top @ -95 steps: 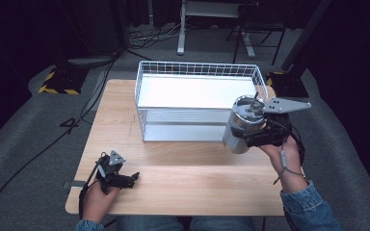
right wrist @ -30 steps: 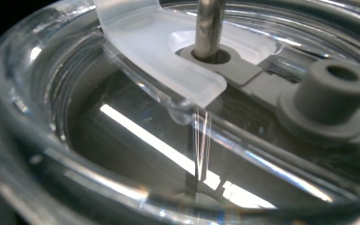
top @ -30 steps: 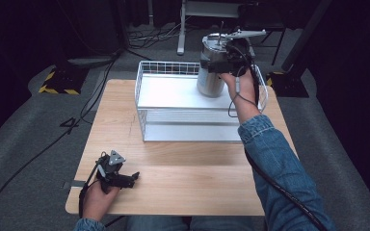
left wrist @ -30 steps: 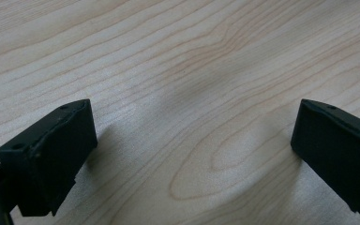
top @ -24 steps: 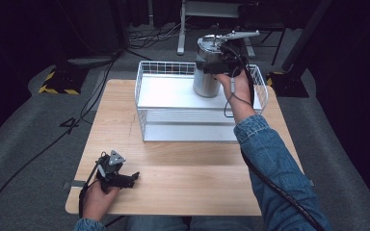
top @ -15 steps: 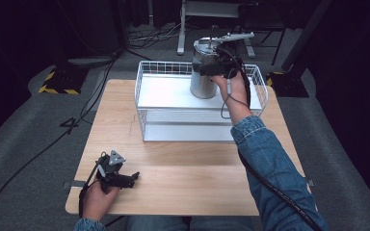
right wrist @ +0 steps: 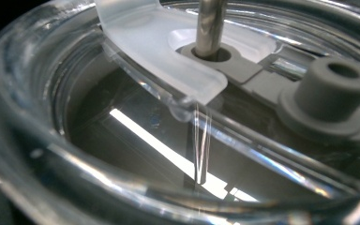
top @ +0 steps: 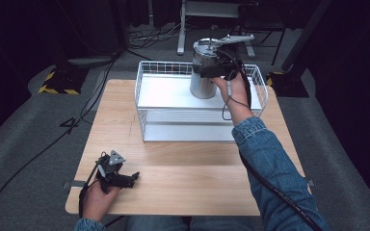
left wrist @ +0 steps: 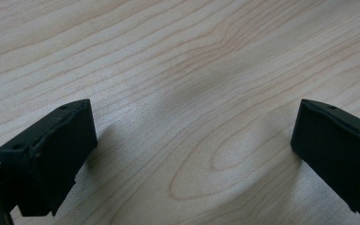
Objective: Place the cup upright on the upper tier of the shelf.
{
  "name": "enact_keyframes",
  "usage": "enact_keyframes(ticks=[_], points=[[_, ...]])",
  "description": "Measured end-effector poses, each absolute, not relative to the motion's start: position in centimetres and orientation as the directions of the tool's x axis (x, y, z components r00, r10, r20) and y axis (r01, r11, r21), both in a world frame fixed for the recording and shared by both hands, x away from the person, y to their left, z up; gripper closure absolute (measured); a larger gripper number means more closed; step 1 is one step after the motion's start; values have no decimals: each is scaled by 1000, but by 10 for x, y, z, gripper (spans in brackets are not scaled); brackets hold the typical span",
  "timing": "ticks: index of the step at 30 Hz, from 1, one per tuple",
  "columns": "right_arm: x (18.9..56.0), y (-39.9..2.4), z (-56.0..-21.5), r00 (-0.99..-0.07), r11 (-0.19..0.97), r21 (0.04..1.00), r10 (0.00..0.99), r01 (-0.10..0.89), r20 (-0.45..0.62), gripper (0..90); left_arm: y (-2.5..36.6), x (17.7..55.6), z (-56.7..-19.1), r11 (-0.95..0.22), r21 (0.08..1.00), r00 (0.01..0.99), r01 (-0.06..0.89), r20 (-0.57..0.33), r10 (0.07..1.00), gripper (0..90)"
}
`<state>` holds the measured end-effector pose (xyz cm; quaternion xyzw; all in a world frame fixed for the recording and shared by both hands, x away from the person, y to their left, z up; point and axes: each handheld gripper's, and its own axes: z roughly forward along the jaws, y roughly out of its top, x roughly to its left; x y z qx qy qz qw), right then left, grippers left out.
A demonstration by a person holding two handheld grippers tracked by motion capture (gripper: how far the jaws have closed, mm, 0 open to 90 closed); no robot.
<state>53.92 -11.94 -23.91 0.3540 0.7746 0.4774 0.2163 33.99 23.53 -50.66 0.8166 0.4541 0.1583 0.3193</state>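
A steel canister (top: 203, 79) with a clear lid (right wrist: 168, 61) is upright inside the far right part of the white wire basket (top: 140, 91). My right gripper (top: 213, 71) is shut on its upper rim, the hand reaching in from the right. I cannot tell whether the canister's base touches the basket floor. In the right gripper view the lid is very close, with a metal rod (right wrist: 210, 23) through its centre and a grey knob (right wrist: 333, 89) beside it. My left gripper (top: 133, 177) rests on the wooden table (top: 197, 168) near the front left, jaws open (left wrist: 192, 140) over bare wood.
The basket stands at the back middle of the table, its floor white and bare left of the canister. A cable trails from the right gripper down the wrist. Dark floor, cables and a desk frame (top: 183, 29) lie beyond the far edge.
The right hand carried the canister from the table's right side up to the basket. Over the last second it shifted slightly left and down into the basket. The left gripper stayed still.
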Motion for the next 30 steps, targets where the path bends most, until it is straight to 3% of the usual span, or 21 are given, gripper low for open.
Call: enact_keyframes(ticks=[30], points=[[525,-138,-233,-677,307,901,735,308,-19,0,235,340,-507,-387,668,539,636,-26,842,9]])
